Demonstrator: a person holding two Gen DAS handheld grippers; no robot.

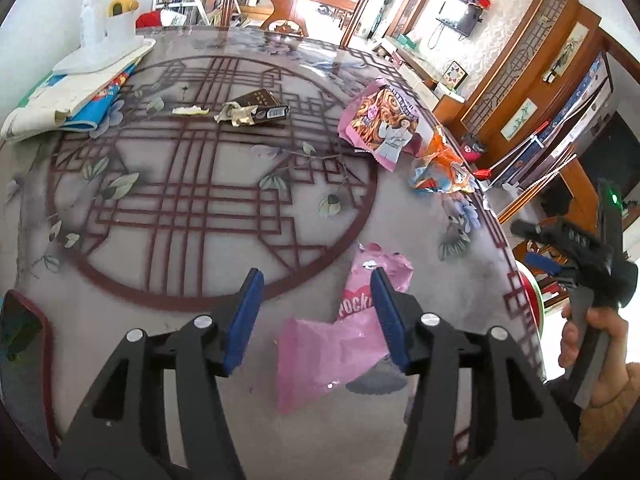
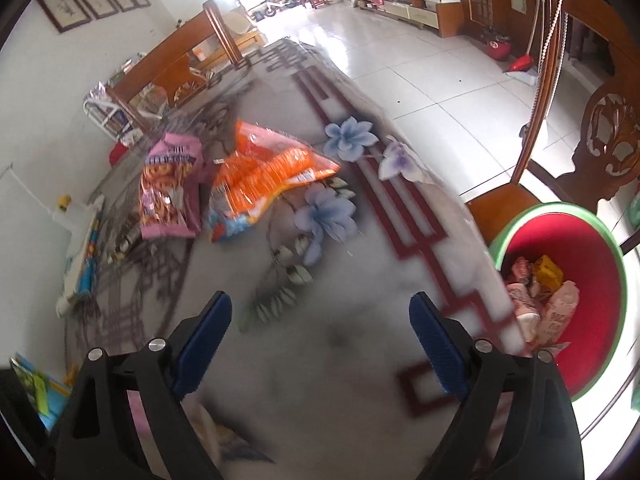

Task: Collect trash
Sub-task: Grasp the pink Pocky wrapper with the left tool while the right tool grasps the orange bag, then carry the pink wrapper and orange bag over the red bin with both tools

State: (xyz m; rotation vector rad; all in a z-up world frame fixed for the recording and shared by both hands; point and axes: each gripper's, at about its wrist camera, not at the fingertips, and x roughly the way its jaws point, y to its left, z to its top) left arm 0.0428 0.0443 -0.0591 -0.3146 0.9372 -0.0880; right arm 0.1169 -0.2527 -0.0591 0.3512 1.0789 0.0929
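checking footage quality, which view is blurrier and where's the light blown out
Right wrist view: motion-smeared, the orange wrapper and table edge soft, the doorway at top washed out. Left wrist view: sharper, print on the pink wrapper legible, blown-out doorway behind, fisheye bending the table.

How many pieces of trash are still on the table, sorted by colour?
Pink plastic wrappers: 2, the Pocky wrapper and the snack bag
Orange crinkly snack bag: 1
Dark cigarette box with gold foil: 1
Pale paper scrap: 1
Total: 5
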